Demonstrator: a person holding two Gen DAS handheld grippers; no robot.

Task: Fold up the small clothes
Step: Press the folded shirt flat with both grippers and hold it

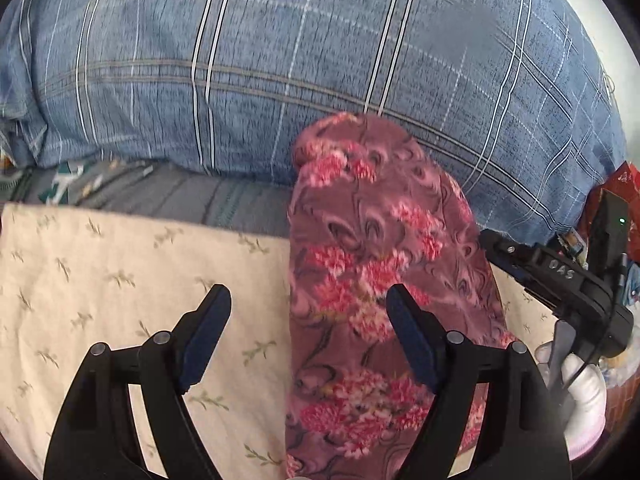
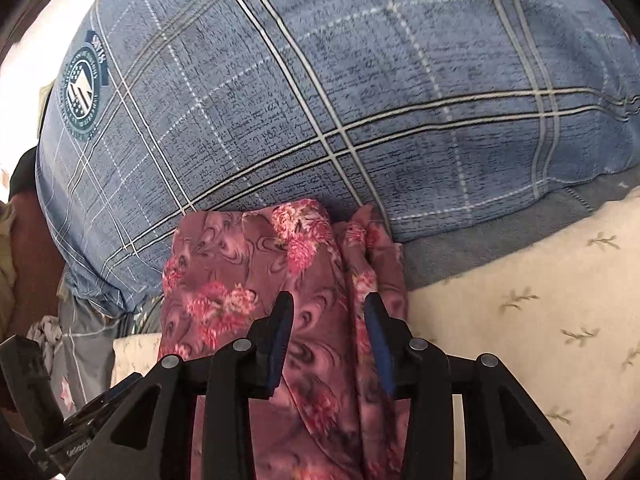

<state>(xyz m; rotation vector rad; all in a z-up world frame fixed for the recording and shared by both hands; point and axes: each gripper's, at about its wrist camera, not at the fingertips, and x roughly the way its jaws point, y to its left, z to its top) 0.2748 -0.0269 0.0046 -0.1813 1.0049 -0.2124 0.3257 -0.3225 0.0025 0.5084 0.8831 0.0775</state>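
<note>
A pink floral garment (image 1: 372, 264) lies in a long folded strip on the cream sprigged sheet (image 1: 100, 280), its far end against a blue plaid pillow (image 1: 280, 60). My left gripper (image 1: 307, 298) stands open above the strip's left edge; its right finger (image 1: 408, 332) is over the cloth and its left finger is over bare sheet. In the right wrist view the garment (image 2: 224, 280) runs under my right gripper (image 2: 329, 302), which is open with a raised fold of the cloth between its fingers and a gap at the pads. The right gripper (image 1: 560, 280) also shows at the strip's right edge.
The plaid pillow (image 2: 360, 80) fills the far side in both views. A grey blanket (image 2: 460, 256) lies between it and the cream sheet (image 2: 520, 320). A white-gloved hand (image 1: 584, 396) holds the right gripper. Red packaging (image 1: 624, 184) sits at the far right, and crumpled cloth (image 2: 48, 332) at the left.
</note>
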